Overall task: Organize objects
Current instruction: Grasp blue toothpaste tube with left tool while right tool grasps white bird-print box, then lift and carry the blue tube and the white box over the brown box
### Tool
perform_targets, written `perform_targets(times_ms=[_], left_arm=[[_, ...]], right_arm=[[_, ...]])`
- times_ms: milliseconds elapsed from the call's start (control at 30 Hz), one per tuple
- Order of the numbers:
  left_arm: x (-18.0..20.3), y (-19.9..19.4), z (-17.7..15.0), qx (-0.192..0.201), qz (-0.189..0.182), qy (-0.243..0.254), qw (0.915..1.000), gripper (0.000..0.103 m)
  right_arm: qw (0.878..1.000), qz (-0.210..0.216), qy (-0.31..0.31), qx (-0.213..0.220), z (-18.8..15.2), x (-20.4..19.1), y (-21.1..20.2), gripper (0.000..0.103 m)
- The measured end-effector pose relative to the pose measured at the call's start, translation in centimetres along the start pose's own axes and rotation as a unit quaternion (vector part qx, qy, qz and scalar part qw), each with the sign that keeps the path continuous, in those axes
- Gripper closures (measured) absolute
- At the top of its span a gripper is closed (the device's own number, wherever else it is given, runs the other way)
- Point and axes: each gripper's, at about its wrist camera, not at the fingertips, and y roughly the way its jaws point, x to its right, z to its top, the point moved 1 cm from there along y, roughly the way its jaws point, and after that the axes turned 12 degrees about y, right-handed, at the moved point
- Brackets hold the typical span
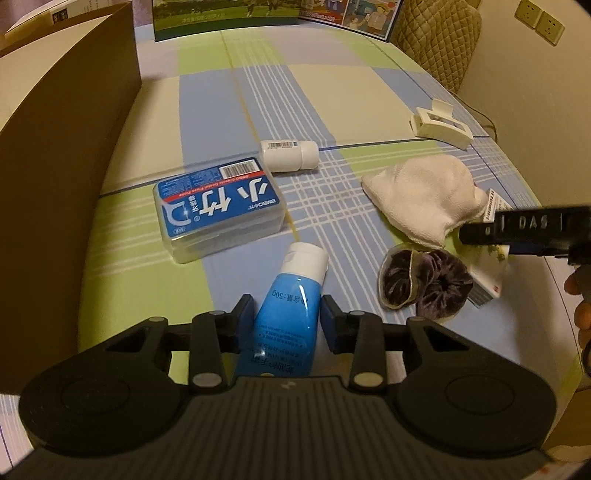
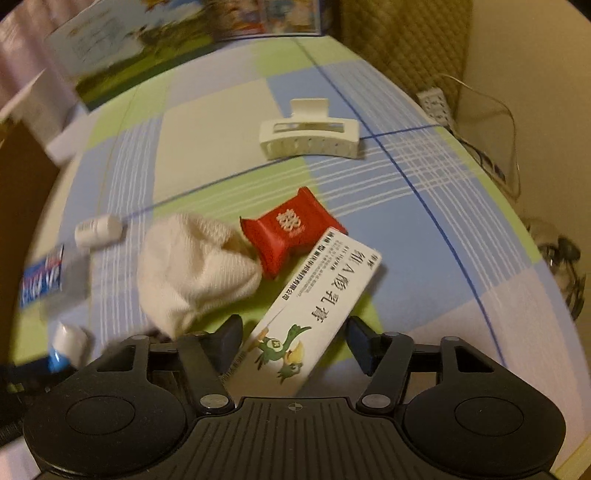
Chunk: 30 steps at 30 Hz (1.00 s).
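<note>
Left wrist view alone: left hand-held gripper (image 1: 289,317) clamped on blue tube (image 1: 286,314), dark scrunchie (image 1: 424,286) beside; right wrist view alone: right hand-held gripper (image 2: 293,341) half-open astride white carton (image 2: 314,302), unpressed, red packet (image 2: 291,230) mid-worktop (image 2: 221,122).

A home: a worktop (image 1: 332,92) under a plaid cloth, a quilted chair back (image 1: 436,33), wall sockets (image 1: 541,20), and toiletries like a hair claw (image 2: 308,134).
</note>
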Motion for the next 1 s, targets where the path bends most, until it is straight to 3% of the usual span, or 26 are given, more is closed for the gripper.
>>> perform_targets(times_ms=[233, 467, 767, 1000], left_arm=[[-0.2, -0.7, -0.9, -0.012, -0.002, -0.010, 0.9999, 0.069], [0.1, -1.6, -2.5, -0.020, -0.013, -0.006, 0.9997, 0.069], [2.3, -1.3, -2.4, -0.019, 0.032, 0.073, 0.9966, 0.071], [2.6, -1.5, -2.5, -0.017, 0.038, 0.069, 0.9968, 0.072]], right_arm=[[0.997, 0.008, -0.070, -0.016, -1.8, 1.8, -1.3, 0.067], [0.996, 0.017, -0.089, -0.007, -3.2, 3.0, -2.4, 0.067], [0.994, 0.015, -0.103, 0.012, -3.7, 2.8, -2.4, 0.068], [0.993, 0.024, -0.112, 0.011, -4.0, 3.1, -2.6, 0.068]])
